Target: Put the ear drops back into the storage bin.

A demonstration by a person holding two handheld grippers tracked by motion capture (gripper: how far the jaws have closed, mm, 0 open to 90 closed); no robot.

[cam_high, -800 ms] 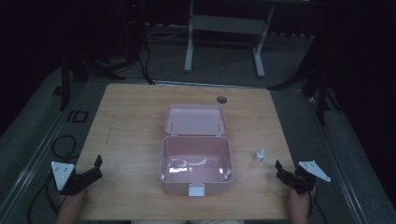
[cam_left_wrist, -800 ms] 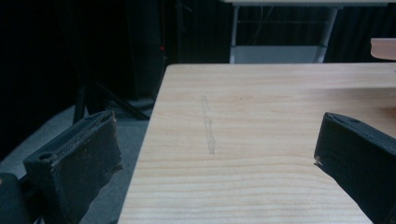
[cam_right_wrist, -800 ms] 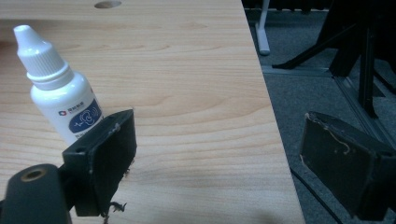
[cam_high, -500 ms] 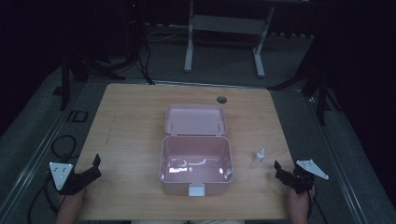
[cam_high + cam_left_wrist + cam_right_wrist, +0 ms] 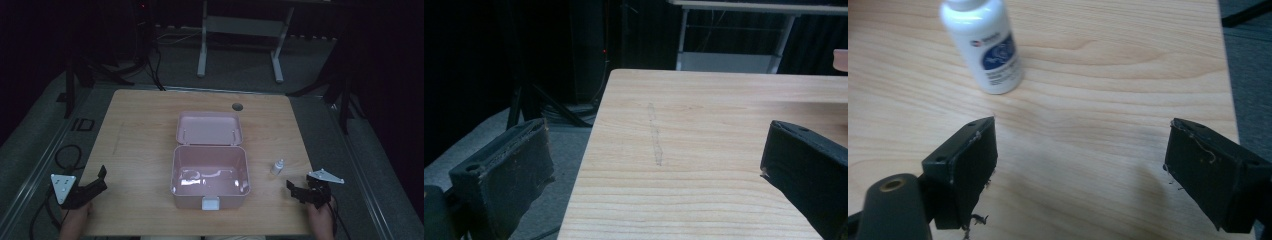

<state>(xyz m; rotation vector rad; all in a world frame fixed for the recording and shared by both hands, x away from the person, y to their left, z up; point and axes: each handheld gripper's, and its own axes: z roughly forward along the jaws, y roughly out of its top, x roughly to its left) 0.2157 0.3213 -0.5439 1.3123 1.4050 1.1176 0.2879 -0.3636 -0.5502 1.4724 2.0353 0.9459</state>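
Small white bottle (image 5: 982, 45) stands upright on the tabletop (image 5: 140, 135), just right of the open pink box (image 5: 210, 175). Right gripper (image 5: 1078, 170) near the tabletop's right front corner, fingers (image 5: 965, 170) spread wide, nothing between them; bottle lies ahead of the fingers and toward the left one, not touching. Left gripper (image 5: 659, 170) at the front left edge, fingers wide, empty, well apart from the bottle.

the white bottle's (image 5: 983, 42) cap is cut off by the top edge.
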